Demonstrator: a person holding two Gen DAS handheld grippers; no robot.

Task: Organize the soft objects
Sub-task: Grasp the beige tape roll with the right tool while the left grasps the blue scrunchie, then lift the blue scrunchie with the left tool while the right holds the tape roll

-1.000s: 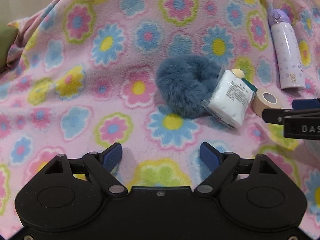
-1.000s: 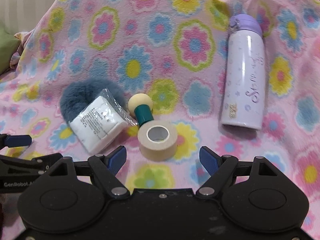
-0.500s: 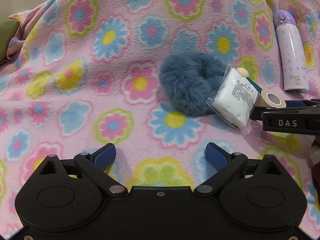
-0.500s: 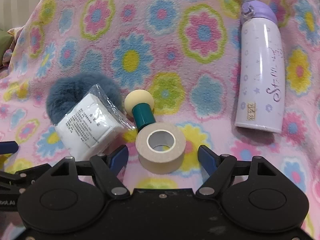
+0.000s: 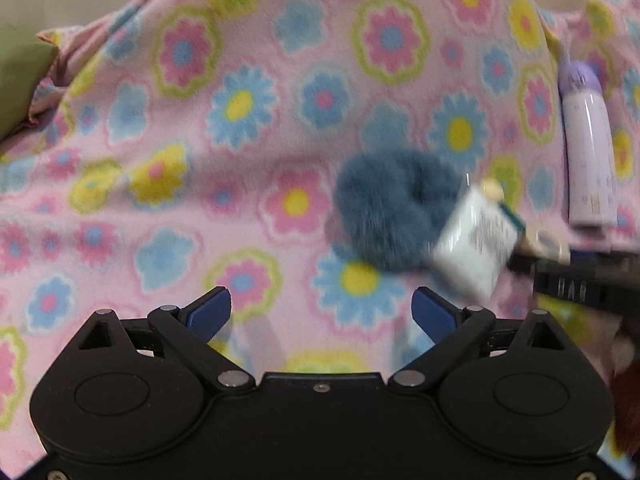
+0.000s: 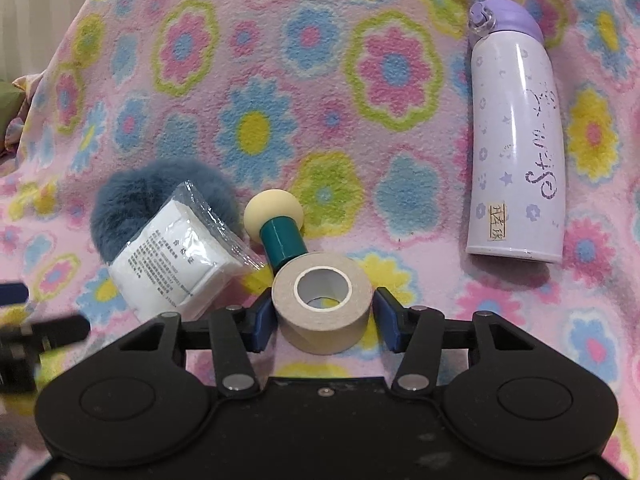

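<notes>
The tape roll [image 6: 322, 302] lies flat on the flowered blanket [image 6: 280, 80], touching the teal-handled sponge stick [image 6: 280, 236], with the wrapped white pack [image 6: 180, 258] and blue fluffy scrunchie [image 6: 132, 200] just beside it. The right hand-held gripper [image 6: 323, 318] is closing — its blue pads flank the roll, the left one touching, the right a sliver off. Best to squeeze squarely across the roll's sides before lifting clear of the stick. The left hand-held gripper [image 5: 322, 308] hangs spread and empty.
</notes>
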